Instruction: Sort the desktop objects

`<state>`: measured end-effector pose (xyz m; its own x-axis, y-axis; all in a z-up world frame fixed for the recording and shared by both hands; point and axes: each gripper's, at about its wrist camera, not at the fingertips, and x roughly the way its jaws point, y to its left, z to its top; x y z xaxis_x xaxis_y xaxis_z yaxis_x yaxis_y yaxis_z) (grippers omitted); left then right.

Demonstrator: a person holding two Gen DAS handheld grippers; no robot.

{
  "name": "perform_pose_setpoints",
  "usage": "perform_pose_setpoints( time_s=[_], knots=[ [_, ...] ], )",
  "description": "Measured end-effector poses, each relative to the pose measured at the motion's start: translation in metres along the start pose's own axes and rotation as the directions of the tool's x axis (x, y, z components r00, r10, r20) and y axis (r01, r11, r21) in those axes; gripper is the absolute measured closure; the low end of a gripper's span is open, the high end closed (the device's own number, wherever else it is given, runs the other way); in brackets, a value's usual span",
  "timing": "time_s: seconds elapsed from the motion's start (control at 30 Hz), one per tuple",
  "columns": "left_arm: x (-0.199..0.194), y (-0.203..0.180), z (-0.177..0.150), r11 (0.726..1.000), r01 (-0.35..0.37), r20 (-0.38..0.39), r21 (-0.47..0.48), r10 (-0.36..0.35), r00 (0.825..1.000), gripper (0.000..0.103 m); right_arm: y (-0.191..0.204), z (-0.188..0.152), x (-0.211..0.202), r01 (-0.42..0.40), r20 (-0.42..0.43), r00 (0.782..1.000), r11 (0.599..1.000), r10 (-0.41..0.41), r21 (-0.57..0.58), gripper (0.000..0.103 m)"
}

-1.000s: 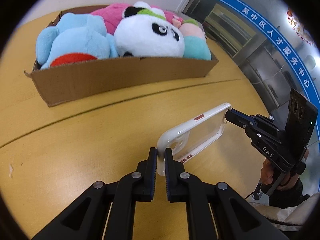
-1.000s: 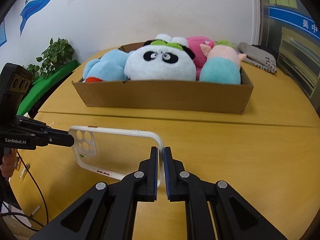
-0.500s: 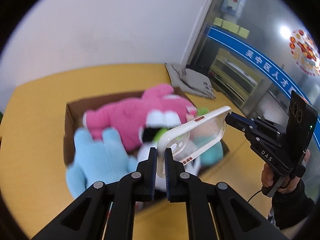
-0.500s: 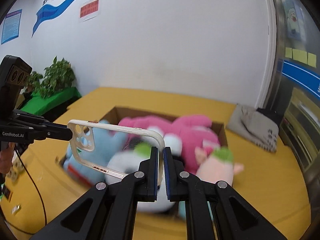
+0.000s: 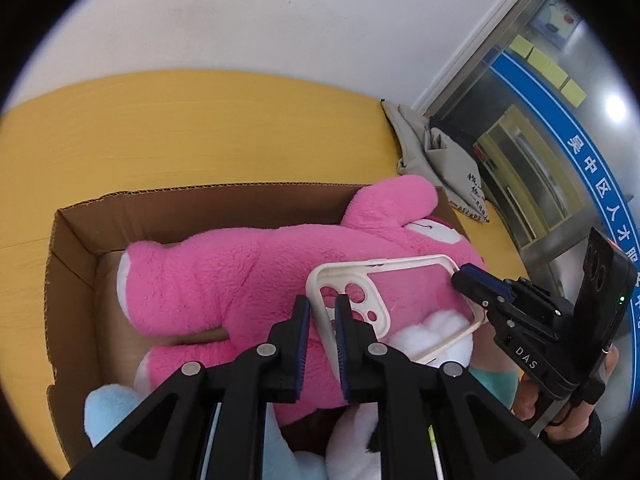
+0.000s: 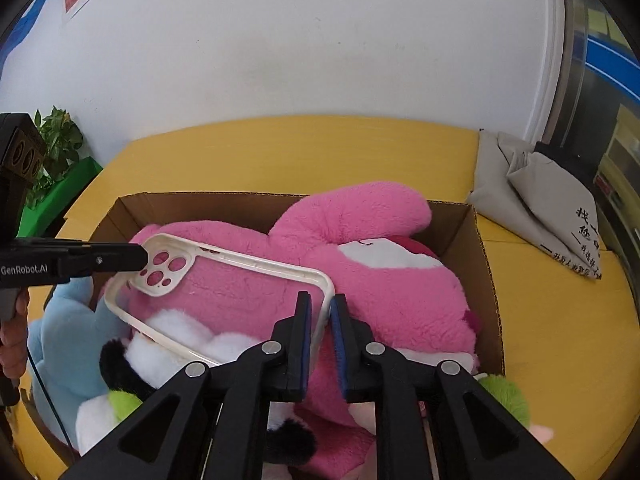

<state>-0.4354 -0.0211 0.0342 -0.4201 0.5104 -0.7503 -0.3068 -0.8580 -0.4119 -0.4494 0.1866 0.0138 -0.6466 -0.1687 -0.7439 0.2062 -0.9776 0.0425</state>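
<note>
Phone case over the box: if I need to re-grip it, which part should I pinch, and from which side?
Pinch the phone case on its thin rim at a short end, coming in endwise along its length. The clear back is flat and wide; only the raised edge fits between the pads. The right gripper and left gripper already straddle opposite ends, jaws just opening.

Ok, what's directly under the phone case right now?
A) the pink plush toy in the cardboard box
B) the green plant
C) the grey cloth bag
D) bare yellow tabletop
A: the phone case hangs over the pink plush toy lying in the cardboard box, its pink fur showing through the clear back.
</note>
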Motion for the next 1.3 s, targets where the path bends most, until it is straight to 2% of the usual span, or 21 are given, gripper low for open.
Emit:
perform_pose_setpoints(
  time_s=[0.03, 0.07, 0.1, 0.13, 0.2, 0.27, 0.3, 0.37, 0.5, 0.6, 0.73, 0.9, 1.1, 1.23, 1.3],
  knots=[
    [-0.007, -0.001, -0.001, 1.000, -0.008, 0.013, 0.006, 0.008, 1.000, 0.089, -0.001, -0.001, -0.008, 0.008, 0.014, 1.000, 1.000, -0.008, -0.004, 0.054],
    [-0.019, -0.003, -0.004, 1.000, -0.016, 0.031, 0.009, 0.016, 0.999, 0.089, -0.001, -0.003, -0.015, 0.017, 0.029, 0.999, 1.000, -0.017, -0.008, 0.033],
    [-0.034, -0.004, -0.010, 1.000, -0.021, 0.050, 0.008, 0.021, 0.999, 0.089, -0.002, -0.004, -0.023, 0.023, 0.044, 0.999, 1.000, -0.023, -0.011, 0.005],
    [-0.048, -0.006, -0.017, 1.000, -0.025, 0.067, 0.017, 0.024, 0.997, 0.087, -0.004, -0.008, -0.040, 0.004, 0.076, 0.997, 1.000, -0.003, -0.005, 0.001],
    [-0.081, -0.012, -0.041, 0.998, -0.049, 0.103, 0.046, 0.044, 0.994, 0.071, -0.008, -0.017, -0.072, -0.037, 0.138, 0.990, 0.999, 0.036, 0.002, 0.001],
    [-0.110, -0.010, -0.072, 0.998, -0.056, 0.135, 0.038, 0.050, 0.990, 0.033, -0.009, -0.034, -0.099, -0.078, 0.150, 0.986, 0.997, 0.080, -0.019, 0.000],
    [-0.122, -0.007, -0.094, 0.998, -0.058, 0.141, 0.026, 0.054, 0.988, 0.029, -0.011, -0.046, -0.114, -0.091, 0.151, 0.984, 0.995, 0.094, -0.032, 0.000],
    [-0.127, 0.001, -0.126, 0.998, -0.056, 0.122, 0.012, 0.055, 0.991, 0.029, -0.014, -0.069, -0.126, -0.080, 0.128, 0.988, 0.995, 0.087, -0.059, 0.000],
    [-0.101, 0.023, -0.169, 0.996, -0.077, 0.037, -0.052, 0.079, 0.996, 0.031, -0.026, -0.110, -0.101, -0.086, 0.031, 0.996, 0.996, 0.087, -0.012, 0.001],
    [-0.091, 0.026, -0.184, 0.993, -0.109, 0.027, -0.045, 0.110, 0.994, 0.031, -0.031, -0.130, -0.069, -0.079, -0.041, 0.996, 0.997, 0.080, 0.022, 0.005],
    [-0.094, 0.028, -0.198, 0.992, -0.104, 0.026, -0.066, 0.106, 0.994, 0.032, -0.027, -0.151, -0.051, 0.008, -0.093, 0.996, 1.000, -0.011, -0.030, 0.008],
    [-0.106, 0.017, -0.226, 0.995, -0.084, 0.018, -0.062, 0.086, 0.996, 0.032, -0.022, -0.179, -0.071, 0.021, -0.105, 0.994, 1.000, -0.021, -0.001, 0.010],
    [-0.124, 0.000, -0.278, 0.995, -0.089, 0.019, -0.042, 0.090, 0.996, 0.031, -0.012, -0.227, -0.114, 0.031, -0.107, 0.994, 1.000, -0.031, 0.004, 0.009],
    [-0.137, -0.008, -0.294, 0.989, -0.130, 0.055, -0.064, 0.134, 0.989, 0.030, -0.008, -0.243, -0.137, 0.016, -0.075, 0.997, 1.000, -0.017, -0.005, 0.005],
    [-0.151, -0.019, -0.298, 0.981, -0.182, 0.097, -0.070, 0.188, 0.977, 0.029, -0.006, -0.243, -0.159, 0.011, 0.002, 1.000, 1.000, -0.011, 0.008, 0.001]
  ],
)
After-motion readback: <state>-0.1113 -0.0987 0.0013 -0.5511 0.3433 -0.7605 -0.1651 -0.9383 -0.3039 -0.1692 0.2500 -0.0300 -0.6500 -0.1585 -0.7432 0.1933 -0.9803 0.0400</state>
